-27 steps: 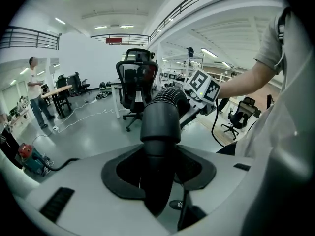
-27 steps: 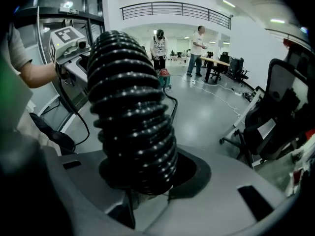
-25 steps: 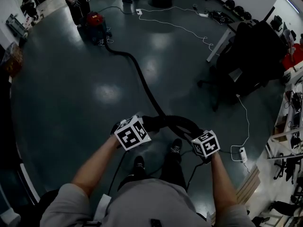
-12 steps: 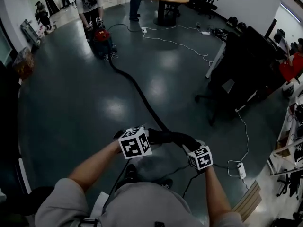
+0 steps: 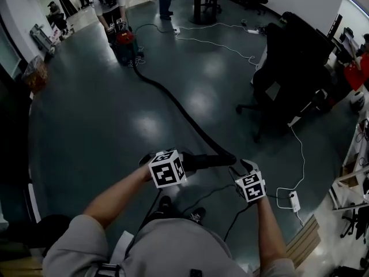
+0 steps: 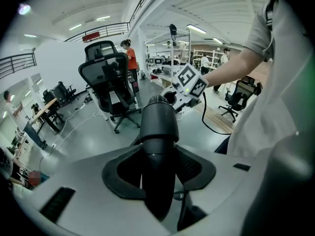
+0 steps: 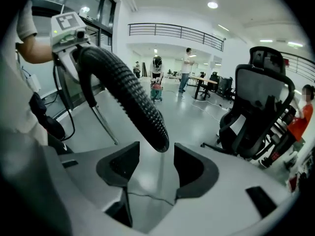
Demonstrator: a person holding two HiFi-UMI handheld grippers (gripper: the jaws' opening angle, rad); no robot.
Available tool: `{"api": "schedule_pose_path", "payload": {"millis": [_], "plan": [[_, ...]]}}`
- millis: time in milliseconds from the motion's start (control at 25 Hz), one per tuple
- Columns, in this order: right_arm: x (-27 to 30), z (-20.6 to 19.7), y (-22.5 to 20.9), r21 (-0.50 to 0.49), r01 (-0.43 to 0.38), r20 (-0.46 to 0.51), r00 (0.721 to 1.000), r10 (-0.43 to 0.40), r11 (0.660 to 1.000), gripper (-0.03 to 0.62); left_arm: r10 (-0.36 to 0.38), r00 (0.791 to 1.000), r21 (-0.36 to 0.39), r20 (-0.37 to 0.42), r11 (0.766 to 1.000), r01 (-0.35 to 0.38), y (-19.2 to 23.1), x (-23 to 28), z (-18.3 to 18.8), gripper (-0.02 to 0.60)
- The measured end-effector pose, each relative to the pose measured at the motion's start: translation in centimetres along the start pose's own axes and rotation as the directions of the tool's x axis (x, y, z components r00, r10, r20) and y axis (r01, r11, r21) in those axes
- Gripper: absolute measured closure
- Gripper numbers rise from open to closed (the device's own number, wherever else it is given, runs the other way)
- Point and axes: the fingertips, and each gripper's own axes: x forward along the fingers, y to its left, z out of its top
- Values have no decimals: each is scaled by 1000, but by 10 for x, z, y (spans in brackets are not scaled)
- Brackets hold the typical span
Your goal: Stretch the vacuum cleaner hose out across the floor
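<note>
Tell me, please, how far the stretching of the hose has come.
Done: the hose already lies in one long, gentle curve across the floor from the vacuum. In hand: the left hand-held gripper is shut on its smooth end. The right hand-held gripper has just been opening, with the hose at its jaws' mouth but not pressed. Left: take out the bend at the near end and lay it down.

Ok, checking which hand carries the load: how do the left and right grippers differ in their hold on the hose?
The left gripper is shut on the smooth end cuff; the right gripper has just been opening its jaws, now apart. The left gripper's gap is filled by the cuff; the right gripper's shows floor, the ribbed hose beyond it. Both carry marker cubes.
</note>
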Motion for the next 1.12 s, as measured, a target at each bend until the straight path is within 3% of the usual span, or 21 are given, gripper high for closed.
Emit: {"api": "schedule_pose_path", "payload": {"millis": [200,400,680,840,880,1000,1120], "plan": [[-42,44,41,-193,-142,62,986,156,971,391,-12,997,27,-74,1000,14,-7,8,-16,408],[-34,72,89,-354,-319,-23,943,333,879,391,-24,993,91,-119,995,35,-7,21,-29,408],[4,90,145,-501,-424,-196,905,378,754,384,-65,990,163,-129,983,86,-10,0,-50,408],[27,90,165,-571,-432,-273,902,335,698,389,-78,991,183,-106,978,96,-7,-7,-58,408],[28,93,171,-593,-419,-261,908,327,688,448,-81,992,186,-99,978,98,-7,-11,-62,407],[28,103,184,-608,-375,-202,926,320,700,479,-95,993,191,-69,976,107,-6,-19,-73,407],[34,106,189,-535,-355,-164,934,319,767,480,-61,998,187,-27,980,65,2,-19,-80,406]]}}
